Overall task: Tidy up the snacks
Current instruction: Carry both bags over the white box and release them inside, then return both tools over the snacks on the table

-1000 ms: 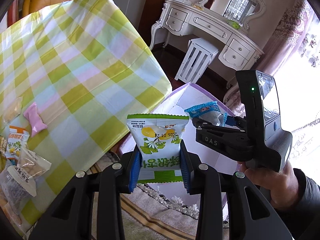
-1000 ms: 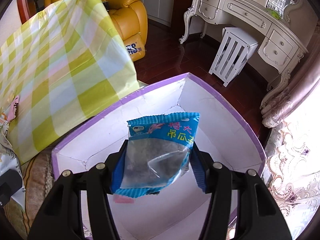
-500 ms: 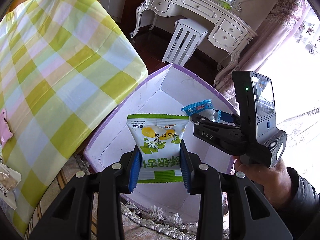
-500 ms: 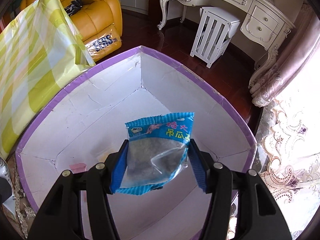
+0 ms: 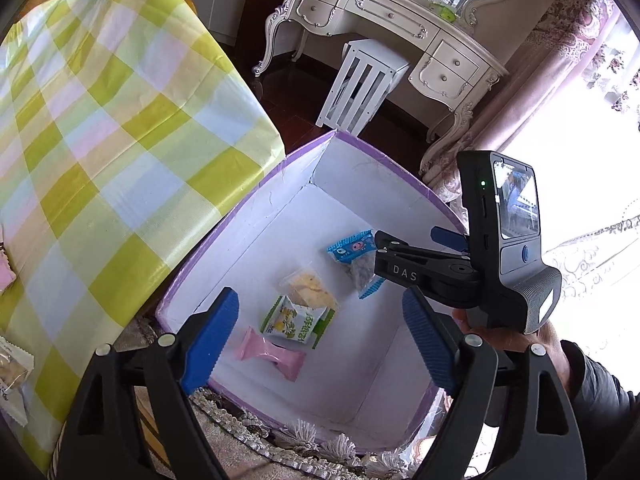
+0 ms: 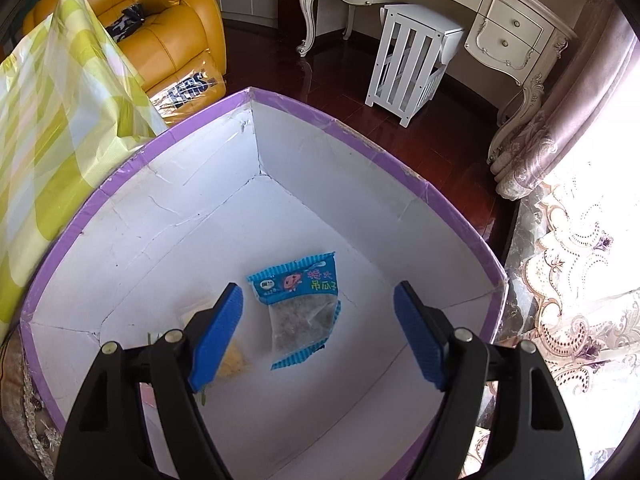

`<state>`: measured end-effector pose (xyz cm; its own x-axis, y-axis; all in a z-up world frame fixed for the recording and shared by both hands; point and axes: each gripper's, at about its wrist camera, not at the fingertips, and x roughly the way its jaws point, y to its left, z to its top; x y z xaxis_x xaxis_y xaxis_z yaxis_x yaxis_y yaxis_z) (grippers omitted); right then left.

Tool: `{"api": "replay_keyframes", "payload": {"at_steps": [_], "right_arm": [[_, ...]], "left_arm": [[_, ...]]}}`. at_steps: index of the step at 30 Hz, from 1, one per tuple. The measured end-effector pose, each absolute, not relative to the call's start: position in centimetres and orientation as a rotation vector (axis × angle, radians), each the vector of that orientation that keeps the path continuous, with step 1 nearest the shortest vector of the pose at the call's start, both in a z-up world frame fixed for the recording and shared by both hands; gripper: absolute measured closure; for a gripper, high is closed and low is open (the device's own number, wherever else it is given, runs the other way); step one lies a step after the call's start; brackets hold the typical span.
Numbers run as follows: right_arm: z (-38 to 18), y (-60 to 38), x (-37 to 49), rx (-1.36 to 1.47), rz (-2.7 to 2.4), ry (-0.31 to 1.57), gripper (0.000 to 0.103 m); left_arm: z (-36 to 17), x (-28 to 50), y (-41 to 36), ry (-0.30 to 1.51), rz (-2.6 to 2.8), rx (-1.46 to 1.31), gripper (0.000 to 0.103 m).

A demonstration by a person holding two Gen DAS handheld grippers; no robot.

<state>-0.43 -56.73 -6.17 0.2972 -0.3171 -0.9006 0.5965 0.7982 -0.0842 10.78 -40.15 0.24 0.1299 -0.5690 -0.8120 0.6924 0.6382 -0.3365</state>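
- White-walled cardboard box (image 6: 304,160): purple band along its rim.
- Blue-and-clear plastic snack packet (image 6: 298,308): blue striped ends, grey contents, a pink cartoon figure on the label.
- Green-and-white foil snack packet (image 5: 298,320): yellow fruit print.
- Pink wrapped sweet (image 5: 270,354): plain pale pink.
- Clear packet of yellow pieces (image 5: 310,288): no print seen.
- Checked plastic tablecloth (image 5: 112,128): lime, white, pale blue and pink squares.
- Left gripper (image 5: 320,340) and right gripper (image 6: 318,332): black arms, ribbed blue pads.
- Leather armchair (image 6: 172,32): mustard yellow.
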Motion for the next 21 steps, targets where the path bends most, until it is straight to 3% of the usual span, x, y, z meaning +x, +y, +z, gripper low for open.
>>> {"api": "replay_keyframes", "payload": {"at_steps": [7,10,15,21], "right_arm": [[-4.8,-57.0,-0.4,0.268,-0.712,1.073,0.022],[-3.5,-56.3,-0.1,0.227,-0.729,1.032,0.014],[-1.4,-54.5,1.2,0.183,-0.686,0.973,0.014],[0.7,-51.7,3.1,0.231,-0.547,0.9,0.014]], "left_arm": [[2.0,11.4,-39.0,0.996,-0.763,0.187,0.014],[3.1,12.0,-37.7,0.92,-0.647,0.228,0.013],[4.4,12.7,-35.1,0.783,-0.534,0.283,0.005],[6.1,14.1,-31.0,0.682,-0.402,0.303,0.005]]}}
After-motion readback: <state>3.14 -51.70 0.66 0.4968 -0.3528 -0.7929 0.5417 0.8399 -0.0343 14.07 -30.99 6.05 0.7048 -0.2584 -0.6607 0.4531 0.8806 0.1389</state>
